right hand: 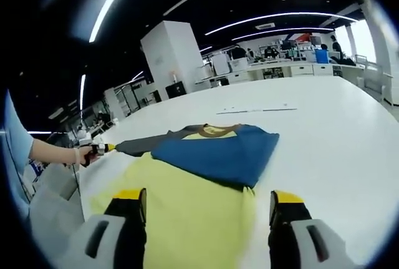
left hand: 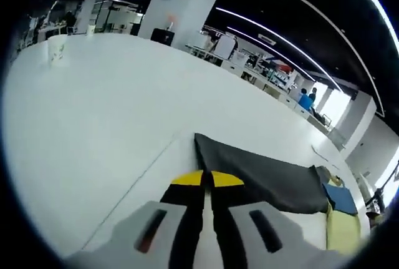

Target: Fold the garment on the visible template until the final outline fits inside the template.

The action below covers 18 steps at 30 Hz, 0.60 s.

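Yellow-tipped jaws of the left gripper (left hand: 207,181) are pressing together at the grey sleeve (left hand: 262,178), apparently pinching its edge. Across the white table (left hand: 93,125), a paper cup (left hand: 57,48) is standing near the far edge; I can't see inside it. Seen from the right gripper (right hand: 209,203), whose jaws are spreading wide with nothing between them, the garment (right hand: 193,219) is lying flat, its blue part (right hand: 218,153) folded over the yellow, the sleeve stretching out sideways towards the left gripper in a person's hand (right hand: 84,155).
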Each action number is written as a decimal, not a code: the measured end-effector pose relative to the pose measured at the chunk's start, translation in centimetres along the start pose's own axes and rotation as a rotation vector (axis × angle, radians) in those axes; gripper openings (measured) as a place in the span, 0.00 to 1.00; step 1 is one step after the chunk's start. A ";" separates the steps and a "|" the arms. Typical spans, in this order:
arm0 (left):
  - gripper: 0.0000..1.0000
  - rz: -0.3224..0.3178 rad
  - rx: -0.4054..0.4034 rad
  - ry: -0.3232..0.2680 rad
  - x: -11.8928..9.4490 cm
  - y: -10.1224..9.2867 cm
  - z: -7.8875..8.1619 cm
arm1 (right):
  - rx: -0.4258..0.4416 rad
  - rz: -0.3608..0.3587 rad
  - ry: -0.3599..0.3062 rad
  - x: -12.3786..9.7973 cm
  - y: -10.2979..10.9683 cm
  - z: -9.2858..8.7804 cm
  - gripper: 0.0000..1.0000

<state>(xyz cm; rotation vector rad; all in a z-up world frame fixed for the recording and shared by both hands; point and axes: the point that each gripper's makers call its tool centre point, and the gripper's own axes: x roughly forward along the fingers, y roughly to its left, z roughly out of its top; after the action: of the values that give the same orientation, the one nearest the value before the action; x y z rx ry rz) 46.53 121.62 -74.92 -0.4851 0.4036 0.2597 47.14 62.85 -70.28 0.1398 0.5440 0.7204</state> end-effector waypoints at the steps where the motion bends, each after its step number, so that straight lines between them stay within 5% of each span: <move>1: 0.00 0.001 0.006 0.004 -0.2 -0.1 0.1 | 0.000 0.003 0.004 0.0 0.1 -0.1 0.81; 6: 0.00 -0.052 -0.023 -0.015 -1.0 -1.4 1.4 | -0.007 0.012 0.000 0.0 0.4 0.0 0.80; 10: 0.00 -0.076 0.028 -0.008 -1.7 -2.5 2.2 | -0.008 0.022 -0.017 -0.3 0.7 0.5 0.85; 18: 0.00 -0.186 0.017 -0.065 -3.2 -6.6 5.6 | -0.027 0.021 -0.030 -0.7 0.3 0.6 0.89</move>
<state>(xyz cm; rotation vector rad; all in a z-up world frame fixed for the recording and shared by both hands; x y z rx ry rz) 47.67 118.25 -66.42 -0.4930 0.2949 0.0921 46.81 62.63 -69.41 0.1309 0.5040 0.7448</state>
